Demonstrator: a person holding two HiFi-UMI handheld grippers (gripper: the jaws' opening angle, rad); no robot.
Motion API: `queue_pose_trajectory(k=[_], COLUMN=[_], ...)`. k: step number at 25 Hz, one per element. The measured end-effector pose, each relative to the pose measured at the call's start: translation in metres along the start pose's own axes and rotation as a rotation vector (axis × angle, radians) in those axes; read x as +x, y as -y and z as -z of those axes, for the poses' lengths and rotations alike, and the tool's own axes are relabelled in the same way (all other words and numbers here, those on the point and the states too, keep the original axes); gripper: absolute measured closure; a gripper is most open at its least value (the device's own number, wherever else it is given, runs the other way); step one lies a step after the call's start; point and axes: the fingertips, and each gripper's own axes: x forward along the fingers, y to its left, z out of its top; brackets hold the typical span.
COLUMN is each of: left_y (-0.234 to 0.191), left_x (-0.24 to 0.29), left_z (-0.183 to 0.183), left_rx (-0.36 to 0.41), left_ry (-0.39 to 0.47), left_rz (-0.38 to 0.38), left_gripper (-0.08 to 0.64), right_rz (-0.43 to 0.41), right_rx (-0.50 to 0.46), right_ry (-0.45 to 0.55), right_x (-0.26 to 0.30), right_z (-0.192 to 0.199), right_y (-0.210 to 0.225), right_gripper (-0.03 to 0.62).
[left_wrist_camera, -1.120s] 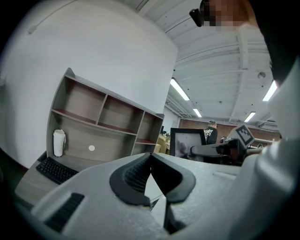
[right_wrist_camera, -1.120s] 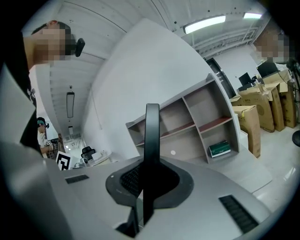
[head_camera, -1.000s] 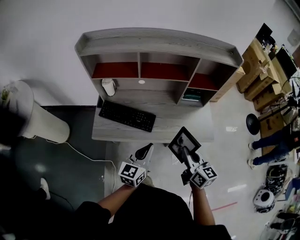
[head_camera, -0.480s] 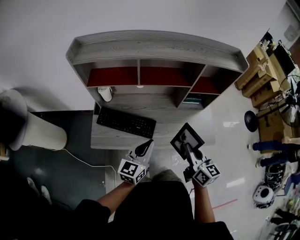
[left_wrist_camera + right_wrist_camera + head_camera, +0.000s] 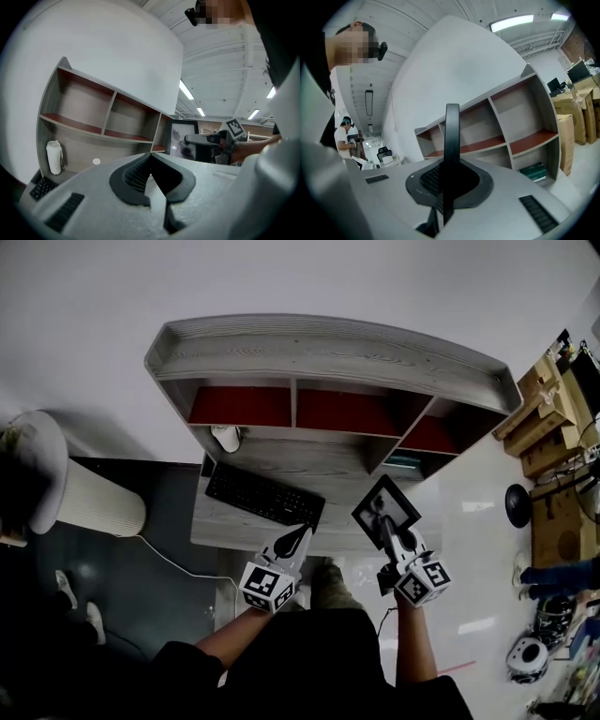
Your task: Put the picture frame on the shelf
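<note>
My right gripper (image 5: 389, 526) is shut on a black picture frame (image 5: 385, 506), held over the desk's front right corner. In the right gripper view the frame (image 5: 451, 136) stands edge-on, upright between the jaws. The left gripper view shows the frame's face (image 5: 183, 138) with the right gripper across it. The grey shelf unit (image 5: 328, 362) with red-floored compartments stands at the back of the desk, ahead of both grippers. My left gripper (image 5: 298, 535) hovers at the desk's front edge, shut, with nothing between its jaws (image 5: 151, 157).
A black keyboard (image 5: 264, 494) lies on the desk (image 5: 309, 460). A white roll (image 5: 226, 438) stands at the back left under the shelf. A green book (image 5: 406, 461) lies in the lower right cubby. A white bin (image 5: 80, 493) stands left of the desk, cardboard boxes (image 5: 553, 427) to the right.
The right gripper has carried the frame slightly forward and right, toward the desk's right corner. The left gripper has kept its place at the desk's front edge.
</note>
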Motion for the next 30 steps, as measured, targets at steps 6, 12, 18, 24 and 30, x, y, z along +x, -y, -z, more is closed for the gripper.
queue_pose_trajectory(k=[6,12,18,24,30], left_y=[-0.015,-0.028,-0.029,-0.029,-0.042], left_x=[0.032,0.065,0.062,0.074,0.087], left_z=[-0.010,-0.042,-0.028,-0.031,-0.041], left_rx=[-0.009,0.030,0.003,-0.005,0.003], left_ry=[-0.009,0.038,0.030,0.034,0.054], left_rz=[-0.024,-0.064,-0.102,-0.103,-0.129], left_gripper=[0.543,0.543,0.543,0.543,0.543], right_rz=[-0.055,-0.106,-0.152,-0.185,-0.194], right_rx=[-0.033,-0.065,-0.107,-0.095,-0.061], right_ry=[-0.010,-0.021,-0.030,-0.039,-0.050], right_x=[0.038,0.079,0.106,0.139,0.170], right_z=[-0.027,-0.063,-0.077,-0.078,-0.069], right_y=[0.023,0.056,0.061,0.069,0.087], right_gripper=[0.569,0.569,0.569,0.569,0.569])
